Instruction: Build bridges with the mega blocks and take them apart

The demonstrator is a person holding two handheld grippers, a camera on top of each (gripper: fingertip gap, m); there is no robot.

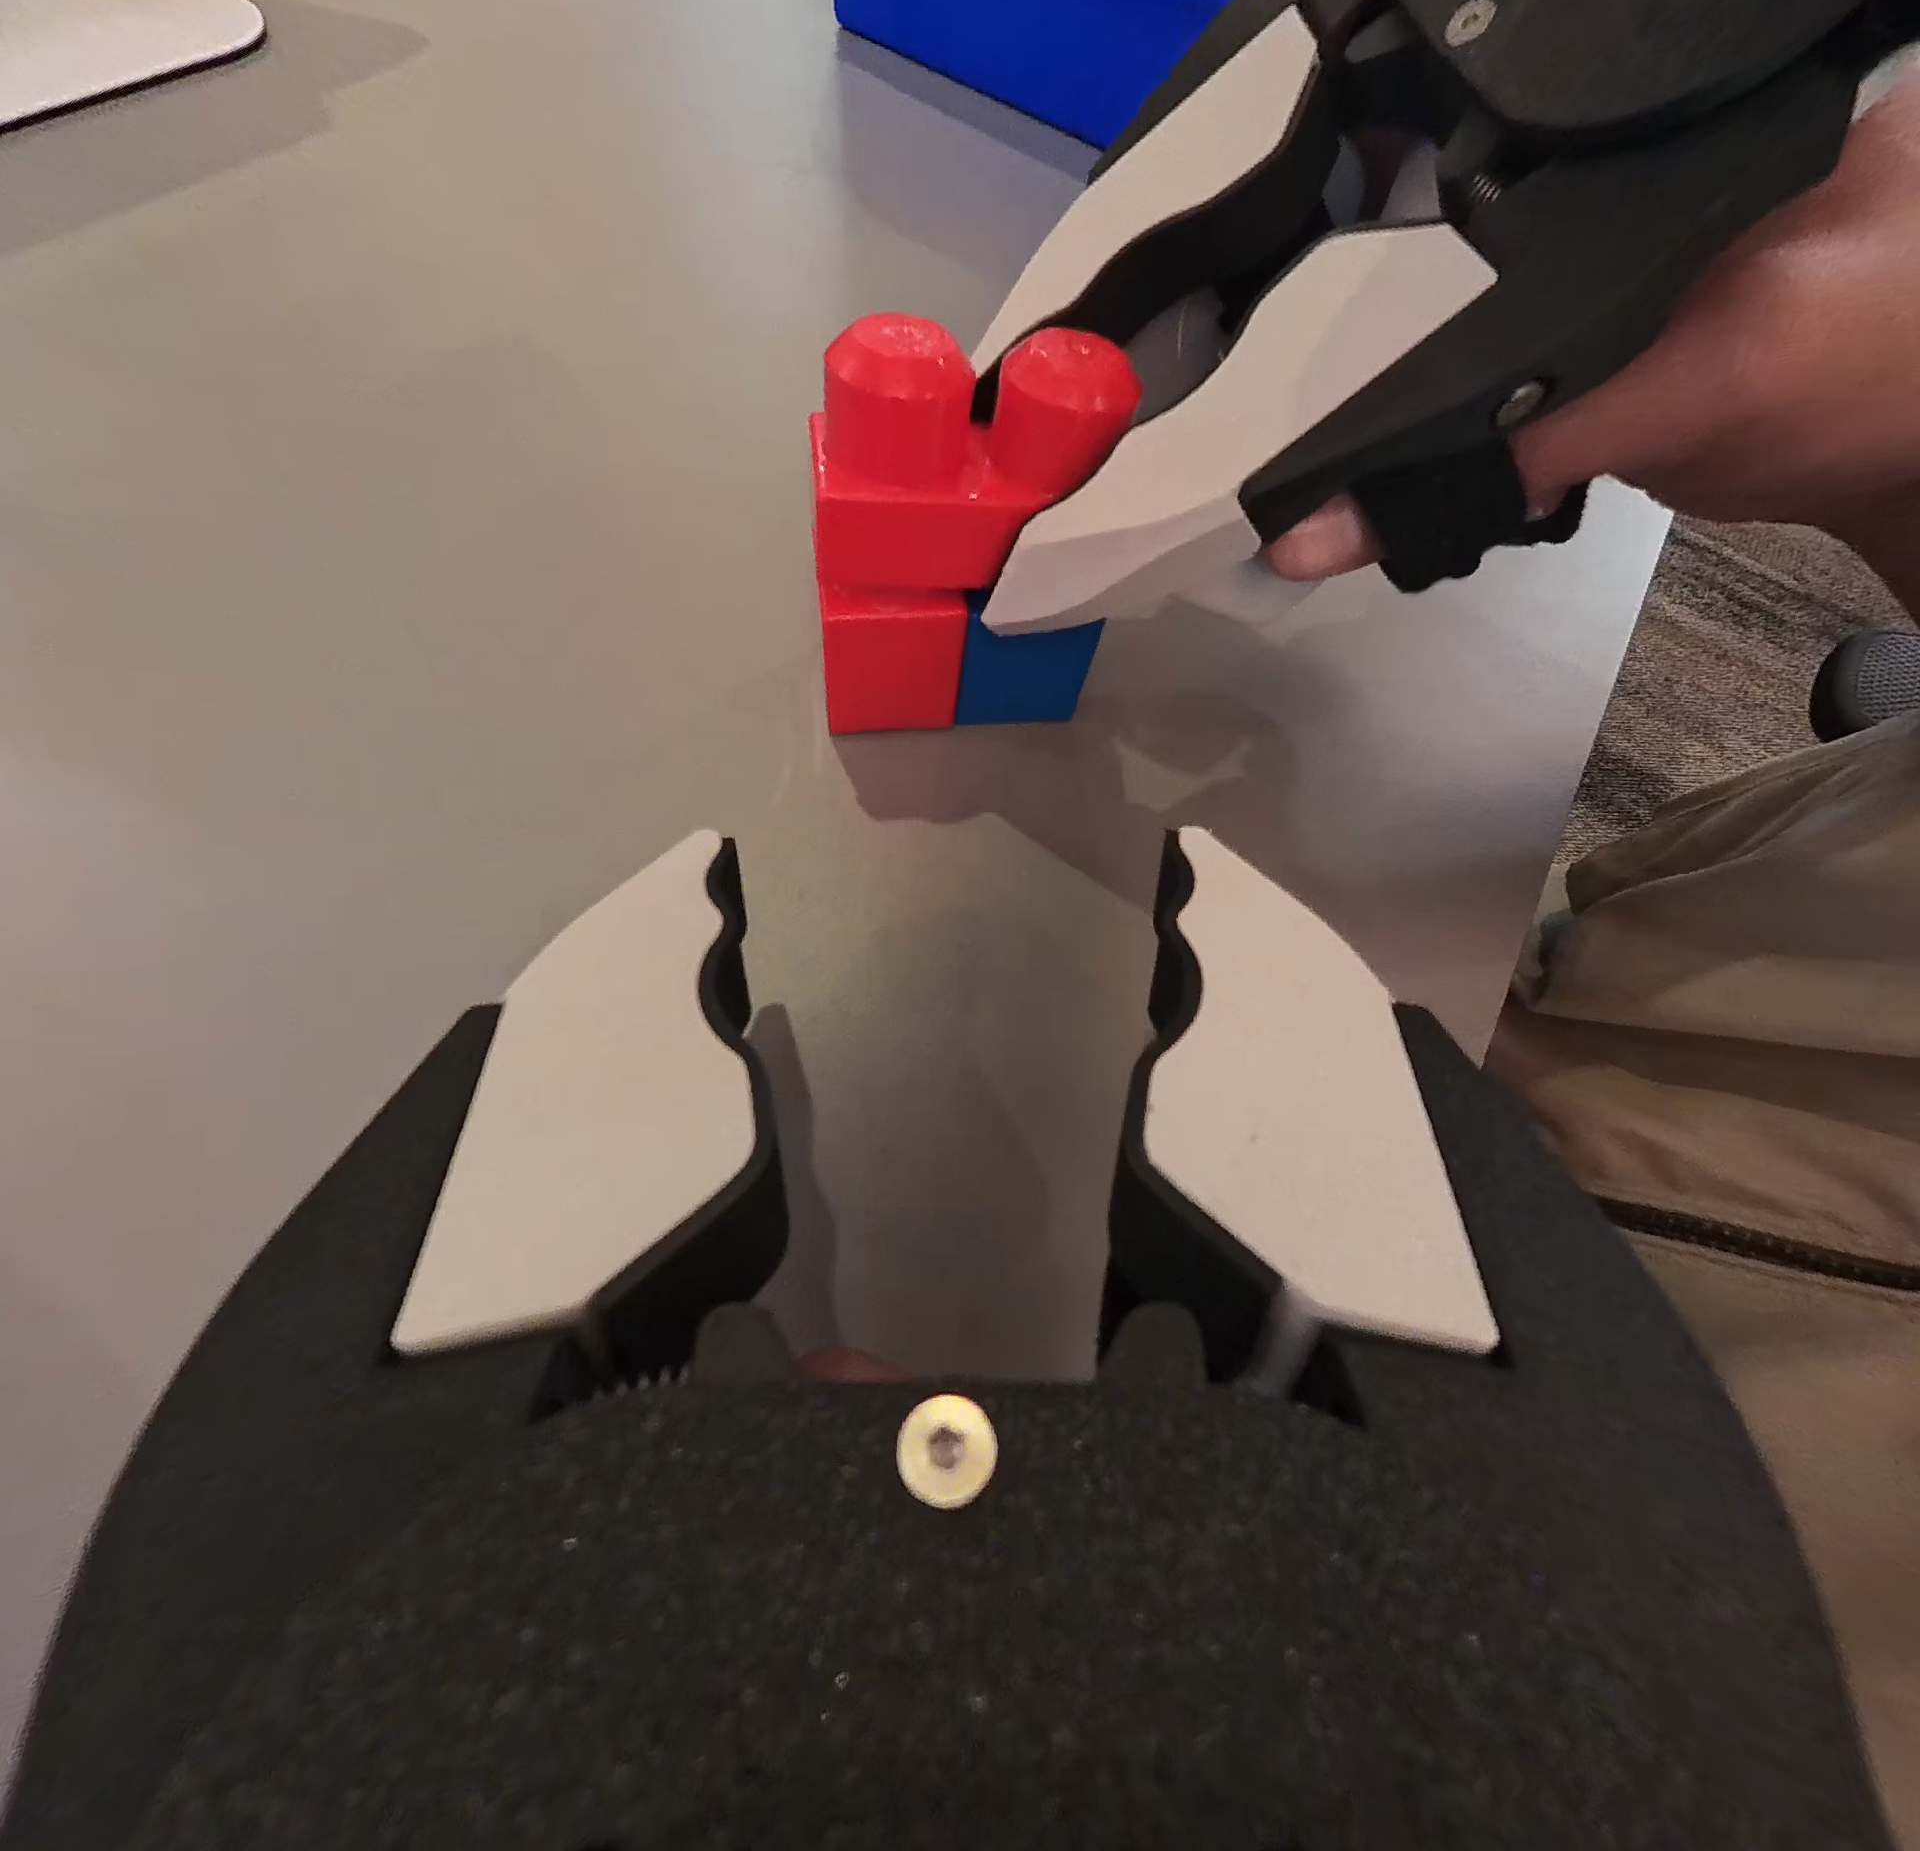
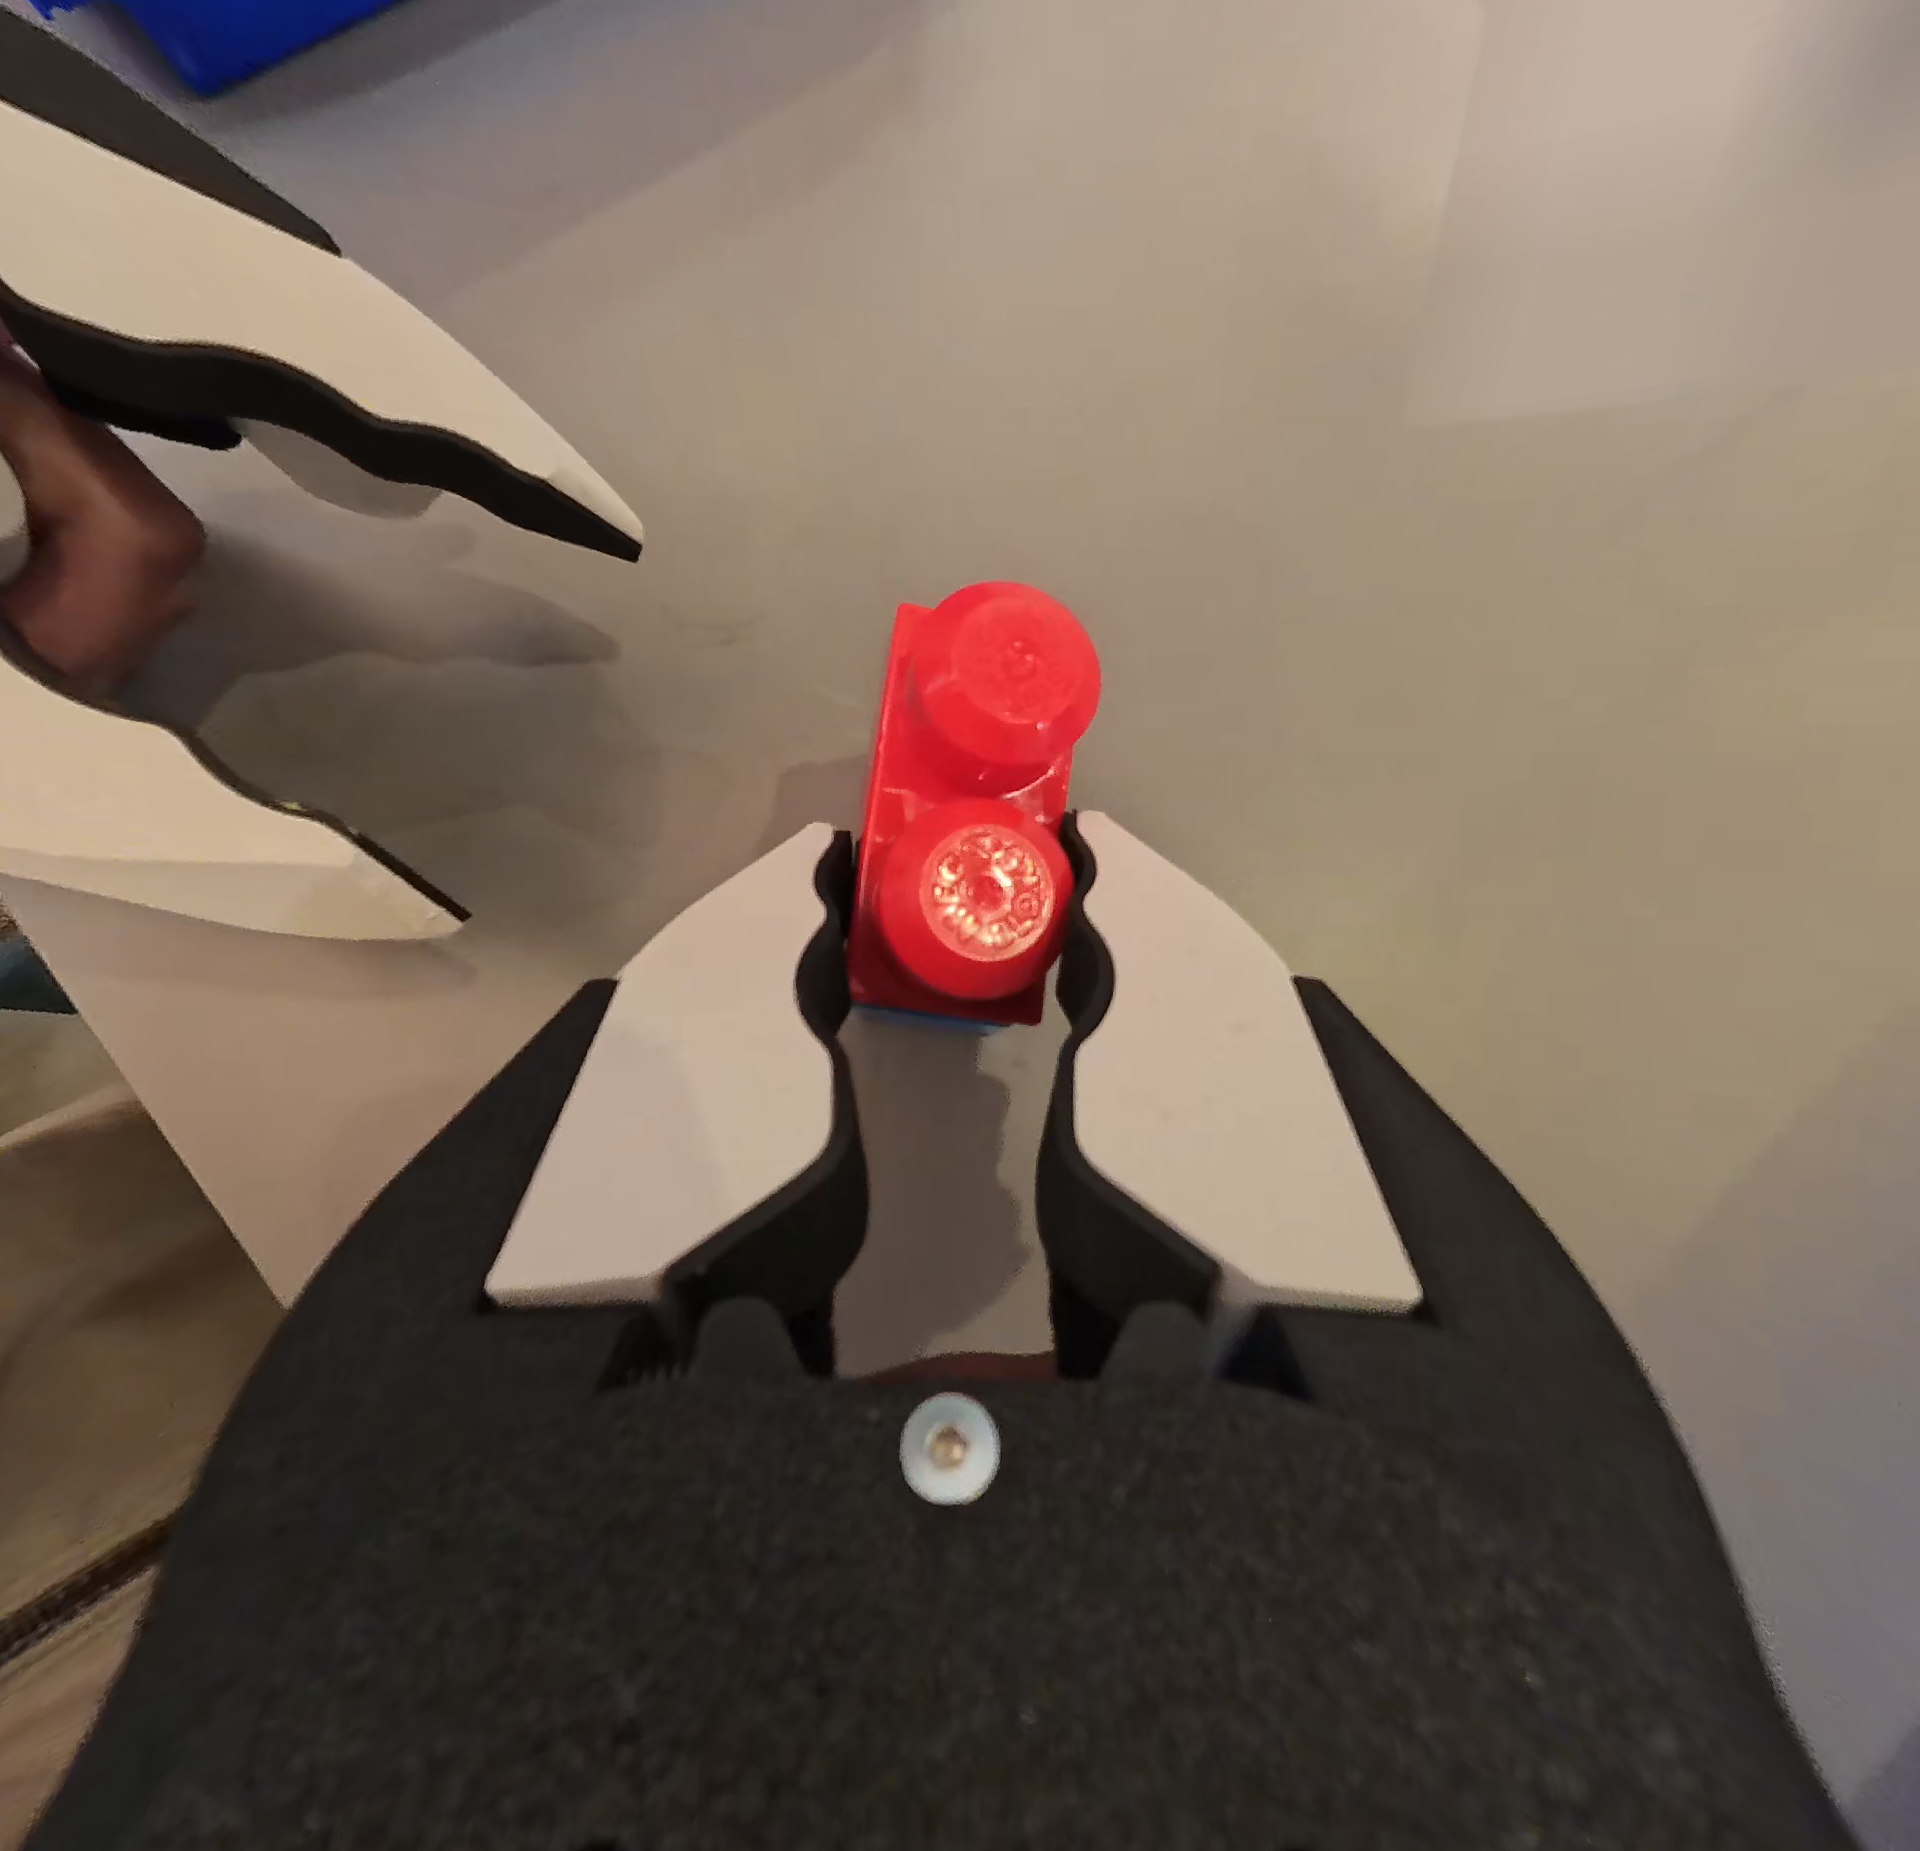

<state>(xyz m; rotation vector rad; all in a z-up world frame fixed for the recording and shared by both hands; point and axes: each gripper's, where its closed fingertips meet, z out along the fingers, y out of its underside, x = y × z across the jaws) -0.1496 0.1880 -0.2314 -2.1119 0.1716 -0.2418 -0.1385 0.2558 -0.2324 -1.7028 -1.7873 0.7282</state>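
In the left wrist view, the left hand-held gripper [image 1: 951, 845] is hovering low over the grey desk [image 1: 416, 554] with its fingers spread and nothing between them. Just ahead, a small bridge is standing on the desk: a red two-stud block [image 1: 914, 471] is sitting across a red base block [image 1: 894, 669] and a blue base block [image 1: 1029, 674], which are touching side by side. The right hand-held gripper [image 1: 1029, 471] is coming in from the right, pinching the top block's near end. A blue bin [image 1: 987, 25] is sitting farther back.

In the right wrist view, looking down, the right hand-held gripper [image 2: 956, 845] is clamping the red two-stud block [image 2: 966, 793] around its nearer stud; a sliver of the blue block [image 2: 935, 1017] is showing beneath. The left gripper is waiting spread, off to the left, apart from the stack.

The step appears to be either seating or prying the top block. Doing it well probably means moving straight along the studs without twisting, while the left gripper is steadying the base blocks so they do not slide or tip.
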